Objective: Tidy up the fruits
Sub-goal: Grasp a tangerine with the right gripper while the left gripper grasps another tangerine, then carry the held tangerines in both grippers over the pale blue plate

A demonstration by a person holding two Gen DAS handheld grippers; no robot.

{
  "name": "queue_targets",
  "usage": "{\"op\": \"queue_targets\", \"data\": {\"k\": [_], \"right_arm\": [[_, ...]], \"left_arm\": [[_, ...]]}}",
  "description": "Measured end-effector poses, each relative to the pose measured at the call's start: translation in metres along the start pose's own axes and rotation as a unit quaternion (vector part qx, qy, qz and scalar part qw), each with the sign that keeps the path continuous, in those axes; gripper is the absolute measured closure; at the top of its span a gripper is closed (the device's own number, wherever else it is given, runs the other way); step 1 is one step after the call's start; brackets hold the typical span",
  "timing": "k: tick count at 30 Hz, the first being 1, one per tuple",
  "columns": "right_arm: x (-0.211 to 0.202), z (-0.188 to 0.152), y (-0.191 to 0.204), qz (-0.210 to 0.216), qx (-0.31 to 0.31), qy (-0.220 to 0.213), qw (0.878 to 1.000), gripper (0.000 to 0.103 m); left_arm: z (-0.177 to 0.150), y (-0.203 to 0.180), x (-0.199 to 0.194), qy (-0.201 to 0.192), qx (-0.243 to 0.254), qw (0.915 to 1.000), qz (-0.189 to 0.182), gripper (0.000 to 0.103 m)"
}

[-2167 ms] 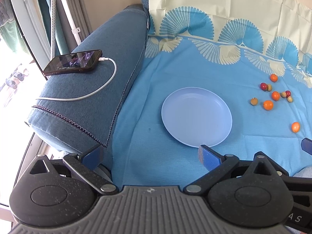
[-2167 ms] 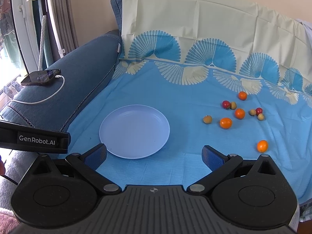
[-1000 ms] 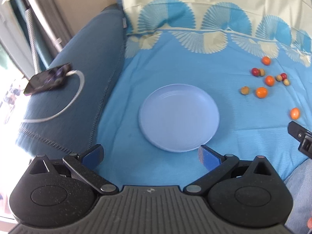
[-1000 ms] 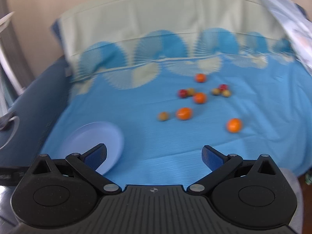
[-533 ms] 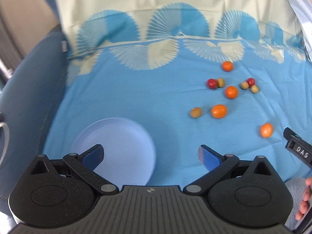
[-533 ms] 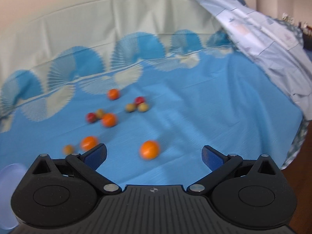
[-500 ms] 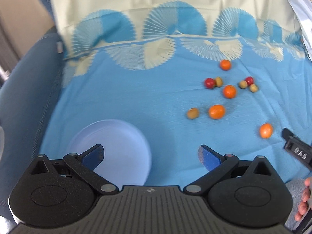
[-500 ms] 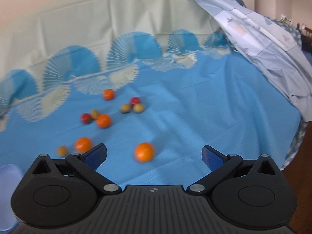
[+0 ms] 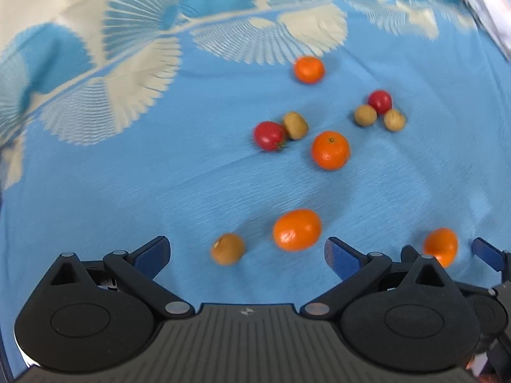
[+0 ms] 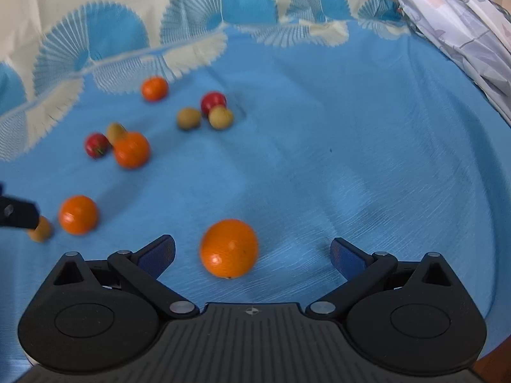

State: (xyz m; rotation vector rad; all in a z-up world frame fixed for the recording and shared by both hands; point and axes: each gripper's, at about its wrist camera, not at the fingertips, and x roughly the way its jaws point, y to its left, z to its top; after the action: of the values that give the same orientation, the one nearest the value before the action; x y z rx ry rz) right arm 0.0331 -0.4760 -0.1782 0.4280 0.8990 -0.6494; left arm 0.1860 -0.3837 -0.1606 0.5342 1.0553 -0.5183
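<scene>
the right tongs (image 10: 252, 255) stood wide open with nothing in them, and the nearest orange (image 10: 228, 248) lay straight ahead on the blue cloth (image 10: 335, 159), between the two blue tips and a little toward the left one. being round, it had no long axis to line up with, so a short push forward and a squeeze looked enough. the left tongs (image 9: 247, 257) were open and empty too; a second orange (image 9: 297, 229) and a small brown fruit (image 9: 227, 249) sat just beyond their gap, the orange off toward the right tip. the remaining fruits, red, brown and orange, were scattered farther back, well apart from both. each hand had its own orange close by, but the right was the better centred. no plate showed in either view.
</scene>
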Motion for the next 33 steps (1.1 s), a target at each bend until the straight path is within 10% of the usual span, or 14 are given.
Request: {"op": "queue_targets", "data": {"k": [5, 8, 10, 21, 33], "right_arm": [[0.003, -0.002, 0.006, -0.015, -0.023, -0.007, 1.000, 0.005], [-0.004, -0.004, 0.004, -0.016, -0.026, -0.029, 0.999, 0.035], [-0.009, -0.005, 0.006, -0.010, -0.031, -0.042, 0.999, 0.065], [-0.027, 0.002, -0.010, -0.010, 0.011, -0.121, 0.992, 0.064], [-0.084, -0.011, 0.011, 0.018, -0.027, -0.158, 0.987, 0.064]], "left_arm": [[0.012, -0.012, 0.024, 0.012, 0.030, 0.9991, -0.027, 0.011], [0.011, -0.021, 0.027, 0.025, 0.059, 0.9961, -0.060, 0.060], [0.008, -0.027, 0.027, 0.016, 0.072, 0.9959, -0.052, 0.060], [-0.011, 0.007, -0.048, -0.039, -0.023, 0.9984, -0.035, 0.060], [-0.119, 0.110, -0.164, -0.066, -0.135, 0.9870, 0.057, 0.060]]}}
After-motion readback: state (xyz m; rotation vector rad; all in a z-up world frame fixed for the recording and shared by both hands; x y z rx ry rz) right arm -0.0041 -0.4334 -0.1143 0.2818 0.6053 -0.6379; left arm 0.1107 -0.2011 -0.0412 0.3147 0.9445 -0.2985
